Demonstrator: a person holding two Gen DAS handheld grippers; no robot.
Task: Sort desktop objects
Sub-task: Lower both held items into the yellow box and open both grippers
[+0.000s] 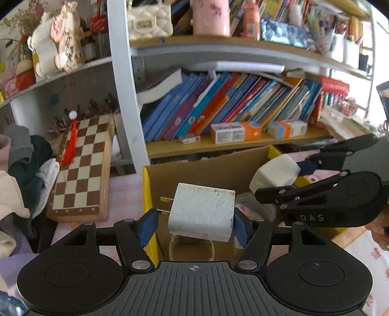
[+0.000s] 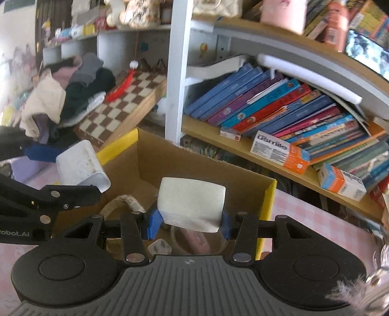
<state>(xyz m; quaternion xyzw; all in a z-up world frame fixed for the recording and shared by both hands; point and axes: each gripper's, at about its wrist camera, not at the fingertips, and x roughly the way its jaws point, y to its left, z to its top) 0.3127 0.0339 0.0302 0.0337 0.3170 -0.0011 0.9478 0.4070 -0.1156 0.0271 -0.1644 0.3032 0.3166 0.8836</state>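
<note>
Together, left gripper (image 1: pixel 195 224) and right gripper (image 2: pixel 189 222) each clamp a white charger block between closed fingers above a cardboard box (image 2: pixel 243 170).

Pretty clearly someone's home, probably a kid's room or study corner. There's a bookshelf (image 1: pixel 243 143) crammed with leaning children's books (image 1: pixel 218 107), plush toys (image 1: pixel 60 36) and a quilted cream handbag (image 1: pixel 149 20) up top, a wooden chessboard (image 1: pixel 82 167) propped against the shelf, and a heap of clothes (image 1: pixel 22 170) dumped beside it. Pink checked tablecloth (image 2: pixel 316 218) and a cardboard box (image 2: pixel 194 158) of odds and ends too.
</note>
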